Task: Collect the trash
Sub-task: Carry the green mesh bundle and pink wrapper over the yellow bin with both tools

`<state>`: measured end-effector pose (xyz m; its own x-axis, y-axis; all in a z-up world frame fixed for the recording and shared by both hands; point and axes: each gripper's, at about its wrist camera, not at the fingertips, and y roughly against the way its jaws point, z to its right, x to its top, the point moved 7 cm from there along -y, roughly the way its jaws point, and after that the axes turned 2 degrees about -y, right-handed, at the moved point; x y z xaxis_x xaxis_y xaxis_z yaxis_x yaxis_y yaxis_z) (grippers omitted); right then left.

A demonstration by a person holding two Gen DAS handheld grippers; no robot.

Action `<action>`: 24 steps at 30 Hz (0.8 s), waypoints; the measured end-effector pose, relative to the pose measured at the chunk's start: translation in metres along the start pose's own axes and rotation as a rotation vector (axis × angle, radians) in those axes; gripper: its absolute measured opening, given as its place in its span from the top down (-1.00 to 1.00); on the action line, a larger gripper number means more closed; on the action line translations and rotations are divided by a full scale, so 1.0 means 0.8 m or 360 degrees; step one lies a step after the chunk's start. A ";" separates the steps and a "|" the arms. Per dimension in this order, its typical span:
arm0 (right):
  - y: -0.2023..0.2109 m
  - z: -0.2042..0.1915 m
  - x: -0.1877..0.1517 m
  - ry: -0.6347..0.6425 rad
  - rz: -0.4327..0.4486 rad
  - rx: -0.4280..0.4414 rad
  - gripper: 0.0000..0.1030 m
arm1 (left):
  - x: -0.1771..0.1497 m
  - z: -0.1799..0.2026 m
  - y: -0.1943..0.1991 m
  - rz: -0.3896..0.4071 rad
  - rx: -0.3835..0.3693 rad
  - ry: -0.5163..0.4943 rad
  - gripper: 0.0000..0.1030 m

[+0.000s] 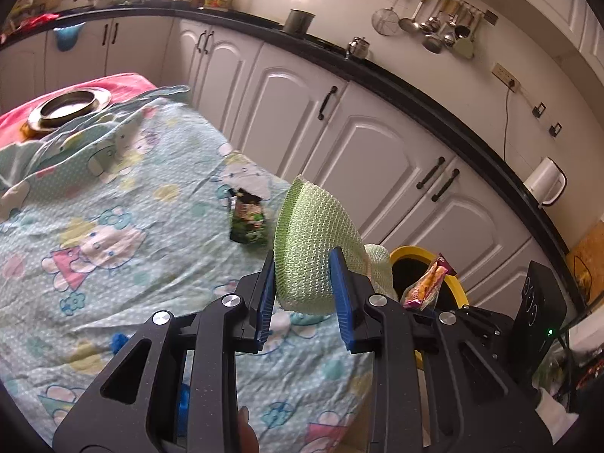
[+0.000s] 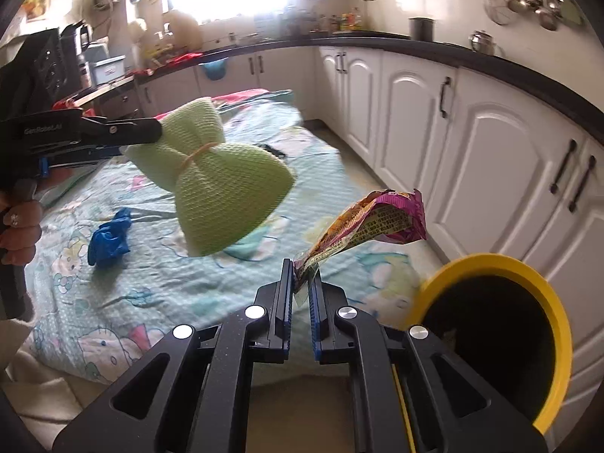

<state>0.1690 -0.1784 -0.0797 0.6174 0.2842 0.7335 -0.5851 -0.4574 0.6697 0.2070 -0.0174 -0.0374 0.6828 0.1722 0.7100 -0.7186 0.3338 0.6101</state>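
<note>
My left gripper (image 1: 304, 283) is shut on a green foam net (image 1: 313, 241) tied in the middle with a rubber band, held above the table; it also shows in the right wrist view (image 2: 219, 188). My right gripper (image 2: 302, 283) is shut on a purple snack wrapper (image 2: 370, 222), held just left of the yellow-rimmed trash bin (image 2: 555, 302). The wrapper (image 1: 424, 283) and the bin (image 1: 411, 253) also show in the left wrist view. A green-black wrapper (image 1: 247, 221) and a crumpled blue glove (image 2: 109, 238) lie on the cartoon-print cloth (image 1: 113, 207).
A metal plate (image 1: 70, 107) sits on a pink cloth at the table's far end. White cabinets (image 1: 377, 143) with a black countertop run along the right. A white kettle (image 1: 545, 181) and hanging utensils (image 1: 434, 22) are by the wall.
</note>
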 end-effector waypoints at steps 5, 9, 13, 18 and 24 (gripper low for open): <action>0.022 0.027 -0.005 -0.0036 0.0034 -0.0075 0.84 | 0.005 0.028 -0.005 0.0013 -0.0020 -0.0054 0.59; 0.038 0.047 -0.008 -0.0078 0.0059 -0.0113 0.84 | 0.008 0.049 -0.009 0.0023 -0.0031 -0.0101 0.59; 0.050 0.066 -0.016 -0.0140 0.0069 -0.0147 0.84 | 0.009 0.071 -0.015 0.0037 -0.0032 -0.0161 0.59; 0.060 0.090 -0.030 -0.0223 0.0067 -0.0182 0.84 | 0.009 0.104 -0.026 0.0045 -0.0048 -0.0242 0.59; 0.069 0.118 -0.048 -0.0330 0.0057 -0.0211 0.84 | 0.007 0.142 -0.042 0.0047 -0.0069 -0.0334 0.58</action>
<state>0.1625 -0.2941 -0.0818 0.6816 0.0847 0.7268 -0.6640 -0.3459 0.6630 0.2199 -0.1330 -0.0136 0.6157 -0.0129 0.7879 -0.7285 0.3719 0.5754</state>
